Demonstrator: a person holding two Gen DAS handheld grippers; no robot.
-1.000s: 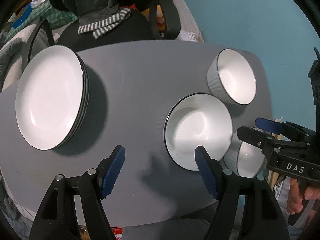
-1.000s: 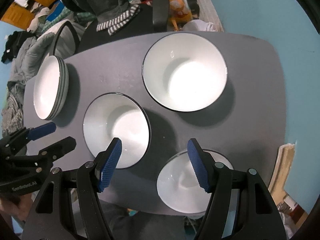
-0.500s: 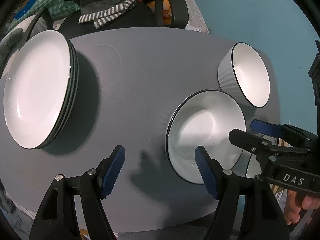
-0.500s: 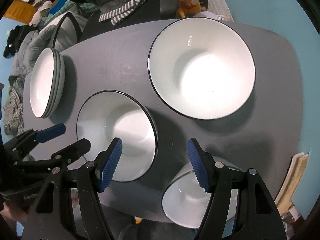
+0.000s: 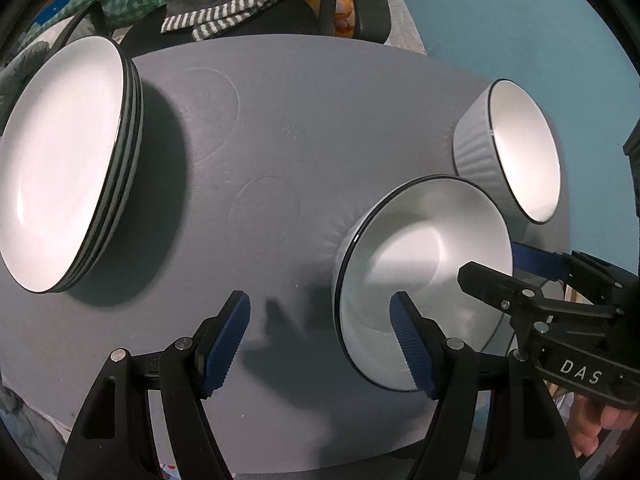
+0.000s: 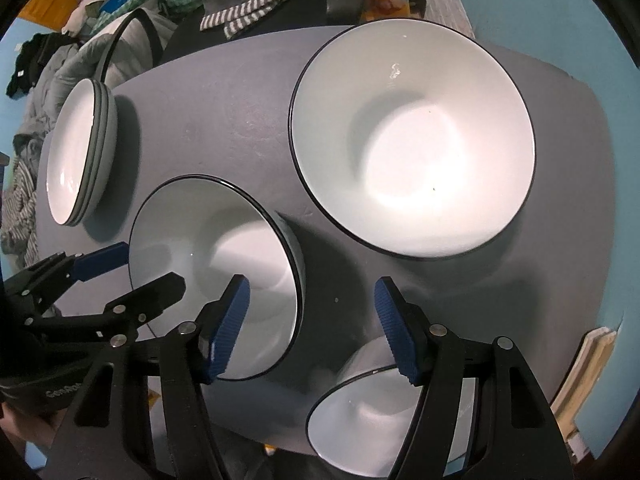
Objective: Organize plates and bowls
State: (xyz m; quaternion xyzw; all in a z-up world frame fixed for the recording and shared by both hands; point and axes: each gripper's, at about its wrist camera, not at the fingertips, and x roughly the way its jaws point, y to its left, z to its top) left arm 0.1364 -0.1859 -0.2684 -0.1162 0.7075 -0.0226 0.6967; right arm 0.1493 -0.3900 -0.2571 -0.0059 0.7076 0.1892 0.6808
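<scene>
Bowl [image 5: 416,264] just ahead of open left gripper [image 5: 320,340], right finger overlapping its rim.

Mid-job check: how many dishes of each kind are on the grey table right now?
Loose white bowls with black rims: 3 (far, middle, near)
Stacks of white plates: 1; about 3 rims show, exact count unclear
Total: 3 bowls plus 1 stack, all on the grey table

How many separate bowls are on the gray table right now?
3: a far bowl toward the table's right, a middle bowl under both open grippers, and a near-edge bowl by the right gripper. None seems hidden.
</scene>
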